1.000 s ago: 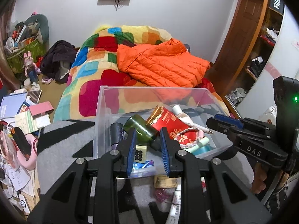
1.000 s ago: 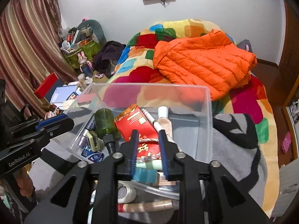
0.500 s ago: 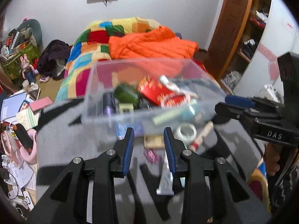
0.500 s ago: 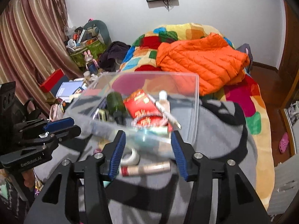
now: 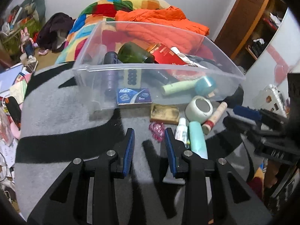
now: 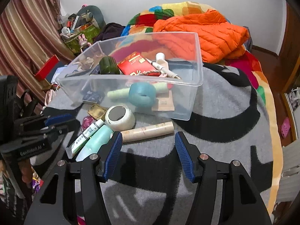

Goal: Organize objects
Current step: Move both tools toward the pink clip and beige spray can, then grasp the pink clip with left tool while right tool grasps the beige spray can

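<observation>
A clear plastic bin (image 5: pixel 168 69) (image 6: pixel 196 86) sits on a grey and black blanket and holds a green bottle (image 5: pixel 135 53), a red packet (image 6: pixel 136 65), a teal tape roll (image 6: pixel 142 93) and other small items. Loose in front of it lie a white tape roll (image 5: pixel 199 110) (image 6: pixel 120 119), a beige tube (image 6: pixel 148 131), a teal bottle (image 5: pixel 197 140), a small white tube (image 6: pixel 88 133), a gold box (image 5: pixel 164 113) and a pink clip (image 5: pixel 156 130). My left gripper (image 5: pixel 149 138) is open and empty just short of the pink clip. My right gripper (image 6: pixel 148 140) is wide open and empty near the beige tube.
An orange jacket (image 6: pixel 206 30) lies on a colourful quilt (image 5: pixel 90 24) behind the bin. Clutter of books and bags fills the floor at the left (image 5: pixel 13 71). A wooden shelf (image 5: pixel 249 24) stands at the right. The blanket's edge drops off at the right (image 6: pixel 275 131).
Both grippers have pulled back from the bin and lowered toward the loose items in front of it. The right gripper has opened wide; the left has opened a little.
</observation>
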### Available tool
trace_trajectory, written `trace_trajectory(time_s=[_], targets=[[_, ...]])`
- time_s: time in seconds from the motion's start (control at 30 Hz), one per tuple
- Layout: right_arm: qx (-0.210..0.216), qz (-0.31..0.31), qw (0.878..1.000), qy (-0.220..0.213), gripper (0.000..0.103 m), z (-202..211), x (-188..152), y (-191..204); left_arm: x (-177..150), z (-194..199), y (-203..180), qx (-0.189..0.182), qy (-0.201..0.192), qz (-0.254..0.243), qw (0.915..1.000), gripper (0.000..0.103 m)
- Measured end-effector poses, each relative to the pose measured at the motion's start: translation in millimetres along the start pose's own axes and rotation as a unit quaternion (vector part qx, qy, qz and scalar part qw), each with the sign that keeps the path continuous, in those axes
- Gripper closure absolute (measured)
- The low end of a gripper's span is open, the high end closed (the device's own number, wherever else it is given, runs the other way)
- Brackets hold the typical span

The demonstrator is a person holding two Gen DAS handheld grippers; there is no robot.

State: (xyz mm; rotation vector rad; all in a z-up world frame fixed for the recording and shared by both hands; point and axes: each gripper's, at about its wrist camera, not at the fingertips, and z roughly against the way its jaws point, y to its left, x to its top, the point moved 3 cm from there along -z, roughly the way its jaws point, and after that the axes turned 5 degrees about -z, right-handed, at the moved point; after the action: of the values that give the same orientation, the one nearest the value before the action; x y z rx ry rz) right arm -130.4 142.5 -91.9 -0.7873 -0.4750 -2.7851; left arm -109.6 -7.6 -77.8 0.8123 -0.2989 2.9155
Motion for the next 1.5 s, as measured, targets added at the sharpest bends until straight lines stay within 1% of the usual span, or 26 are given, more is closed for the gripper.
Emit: trace_trajectory(time_s=[0.07, 0.13, 0.17, 0.2, 0.3, 0.37, 0.43, 0.5, 0.53, 0.57, 0.6, 0.67, 0.8, 0.83, 0.87, 0.9, 0.93, 1.07, 1.13, 1.17, 1.2, 1.27, 1.3, 1.4, 1.47, 1.5], targets=[[-0.009, 0.008, 1.000, -0.003, 0.033, -2.7, -0.1, 3.8, 2.5, -5.9, -3.4, 0.000, 0.004, -0.004, 1.0000, 0.070], [-0.010, 0.015, 1.000, -0.009, 0.027, -3.8, -0.4, 9.4, 4.0, -14.1, -7.1, -0.001, 0.010, -0.011, 0.9999, 0.070], [-0.010, 0.020, 1.000, -0.009, 0.022, -4.8, -0.1, 11.8, 4.6, -15.2, -9.7, 0.003, 0.006, -0.017, 0.9998, 0.070], [-0.009, 0.028, 1.000, -0.008, 0.021, -6.5, 0.0, 14.2, 4.4, -15.2, -11.7, 0.007, 0.004, -0.024, 0.9997, 0.070], [-0.030, 0.060, 0.998, -0.001, 0.021, -15.3, -0.6, 21.6, 2.3, -14.6, -13.7, 0.012, -0.001, -0.033, 0.9994, 0.071], [-0.044, 0.070, 0.997, 0.007, 0.021, -22.6, -2.1, 21.7, 0.8, -13.3, -12.5, 0.011, -0.005, -0.034, 0.9993, 0.076], [-0.045, 0.067, 0.997, 0.011, 0.021, -26.0, -3.8, 17.6, -0.9, -12.1, -12.3, 0.010, -0.008, -0.038, 0.9992, 0.080], [-0.038, 0.058, 0.998, 0.010, 0.021, -27.7, -4.7, 12.3, -1.0, -11.6, -11.4, 0.010, -0.010, -0.038, 0.9992, 0.080], [-0.034, 0.053, 0.998, 0.010, 0.023, -28.5, -4.6, 9.4, -1.3, -10.7, -10.2, 0.011, -0.012, -0.036, 0.9992, 0.081], [-0.031, 0.047, 0.998, 0.008, 0.028, -27.9, -3.8, 6.8, -1.6, -10.1, -9.3, 0.011, -0.013, -0.036, 0.9992, 0.082], [-0.030, 0.044, 0.999, 0.007, 0.029, -27.0, -2.6, 5.7, -2.2, -8.7, -8.4, 0.011, -0.015, -0.035, 0.9992, 0.083], [-0.019, 0.037, 0.999, 0.006, 0.032, -25.0, -2.0, 3.5, -2.8, -4.6, -6.1, 0.008, -0.020, -0.031, 0.9993, 0.087], [-0.013, 0.034, 0.999, 0.002, 0.046, -20.4, -3.4, 2.9, -4.7, 7.8, -3.0, 0.008, -0.031, -0.027, 0.9991, 0.096], [-0.008, 0.031, 0.999, 0.002, 0.048, -18.6, -4.1, 2.3, -5.3, 10.5, -2.8, 0.007, -0.033, -0.026, 0.9991, 0.099], [-0.003, 0.029, 1.000, 0.002, 0.055, -17.0, -4.5, 2.3, -5.8, 14.0, -2.3, 0.008, -0.036, -0.025, 0.9990, 0.099], [0.003, 0.026, 1.000, 0.003, 0.064, -15.2, -5.2, 1.4, -5.9, 17.8, -2.3, 0.007, -0.040, -0.025, 0.9989, 0.099], [0.009, 0.023, 1.000, 0.006, 0.067, -13.3, -6.4, 0.5, -6.3, 22.3, -2.1, 0.008, -0.044, -0.025, 0.9987, 0.100], [0.022, 0.010, 1.000, 0.015, 0.069, -5.7, -12.0, -7.0, -6.5, 37.4, -1.5, 0.013, -0.059, -0.030, 0.9977, 0.100], [0.031, -0.014, 0.999, 0.018, 0.067, 0.5, -13.6, -13.7, -6.0, 40.8, -1.5, 0.008, -0.057, -0.035, 0.9977, 0.099], [0.033, -0.027, 0.999, 0.020, 0.060, 1.8, -12.7, -16.0, -5.7, 40.7, -1.8, 0.009, -0.056, -0.036, 0.9977, 0.099], [0.035, -0.044, 0.998, 0.020, 0.050, 2.3, -10.7, -19.7, -5.1, 39.7, -2.2, 0.013, -0.055, -0.037, 0.9977, 0.099], [0.030, -0.082, 0.996, 0.010, 0.040, 1.9, -4.3, -27.8, -3.4, 34.8, -1.6, 0.017, -0.048, -0.035, 0.9981, 0.097], [0.024, -0.105, 0.994, 0.005, 0.038, -0.2, 0.1, -31.9, -3.4, 31.3, -0.9, 0.013, -0.043, -0.031, 0.9985, 0.096], [0.022, -0.151, 0.988, 0.004, 0.034, -11.3, 7.6, -36.8, -1.5, 16.7, 2.4, 0.010, -0.025, -0.019, 0.9994, 0.085], [0.010, -0.165, 0.986, 0.006, 0.034, -19.4, 9.7, -36.2, -0.5, 5.9, 3.4, 0.013, -0.015, -0.018, 0.9996, 0.073], [-0.010, -0.161, 0.987, -0.005, 0.034, -20.8, 11.5, -32.5, -0.6, 0.5, 3.1, 0.012, -0.010, -0.018, 0.9997, 0.072]])
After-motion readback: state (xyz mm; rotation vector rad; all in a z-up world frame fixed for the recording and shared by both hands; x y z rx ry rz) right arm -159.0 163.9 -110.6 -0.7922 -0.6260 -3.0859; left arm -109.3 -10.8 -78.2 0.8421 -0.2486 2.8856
